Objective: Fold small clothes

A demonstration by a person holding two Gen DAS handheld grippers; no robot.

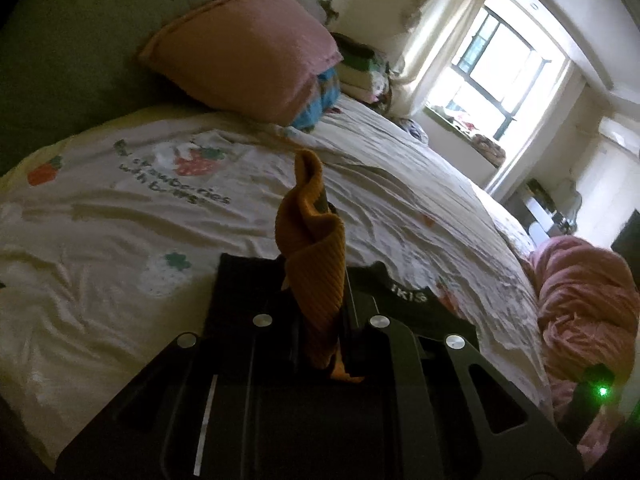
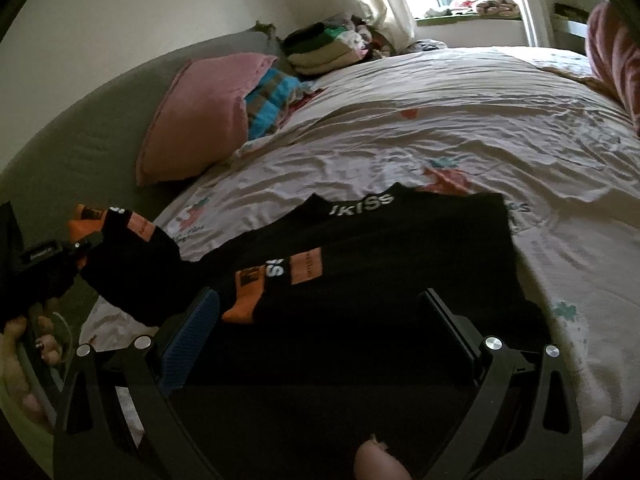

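While an orange-and-black sock (image 1: 316,240) is clamped in the left hand-held gripper (image 1: 320,280), the right hand-held gripper (image 2: 320,320) is held open above the black garment (image 2: 380,264) on the bed (image 2: 480,140); smoothing flat is judged next.

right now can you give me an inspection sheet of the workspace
surface: bed sheet, cream with a strawberry print, wrinkled
job's things: black garment with orange patches lies flat on the bed; one orange-and-black corner is lifted at its left
clutter: pink pillow, folded clothes pile, pink blanket
grippers: left gripper shut on orange cloth; right gripper open over the garment
cables: nothing seen
surroundings: bright window, grey headboard
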